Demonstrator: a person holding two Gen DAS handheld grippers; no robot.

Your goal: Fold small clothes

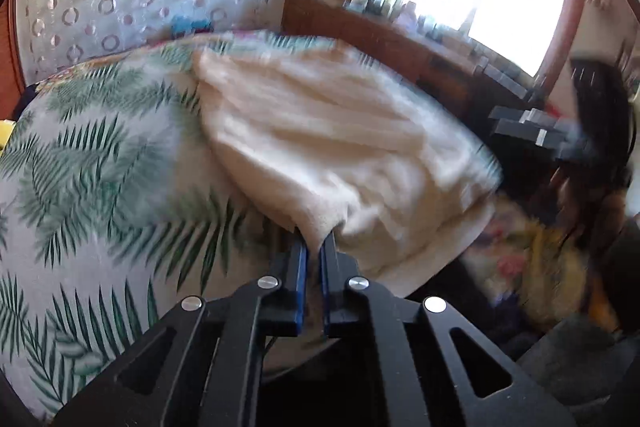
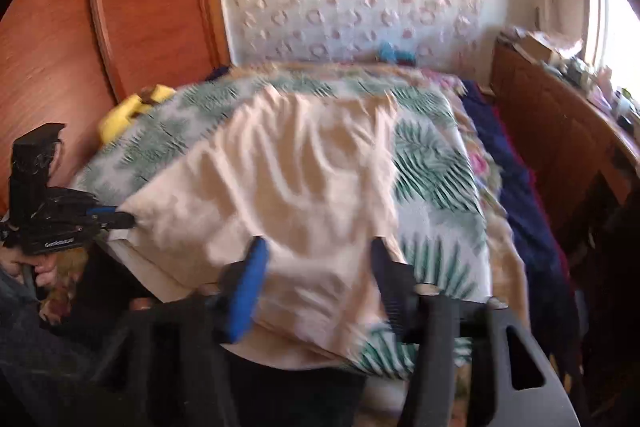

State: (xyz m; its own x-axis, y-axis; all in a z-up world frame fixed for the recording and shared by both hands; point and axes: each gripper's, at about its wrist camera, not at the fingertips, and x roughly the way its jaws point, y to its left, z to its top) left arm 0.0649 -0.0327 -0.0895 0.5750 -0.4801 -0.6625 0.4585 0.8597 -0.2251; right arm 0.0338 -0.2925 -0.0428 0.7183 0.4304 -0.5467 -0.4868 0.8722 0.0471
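A cream garment (image 1: pixel 320 147) lies spread on a palm-leaf patterned cloth (image 1: pixel 88 167) over a table. My left gripper (image 1: pixel 314 239) is shut on the garment's near corner. In the right wrist view the same garment (image 2: pixel 288 179) fills the middle, and the left gripper (image 2: pixel 120 219) pinches its left corner. My right gripper (image 2: pixel 318 251) is open, its fingers (image 2: pixel 248 279) wide apart above the garment's near edge, holding nothing. The right gripper (image 1: pixel 536 131) shows blurred at the right of the left wrist view.
A wooden cabinet (image 2: pixel 560 131) with clutter runs along the right under a window. A wooden door (image 2: pixel 120 7) stands at the left. A yellow object (image 2: pixel 128 111) lies at the table's far left. A dark blue cloth (image 2: pixel 520 195) hangs at the table's right.
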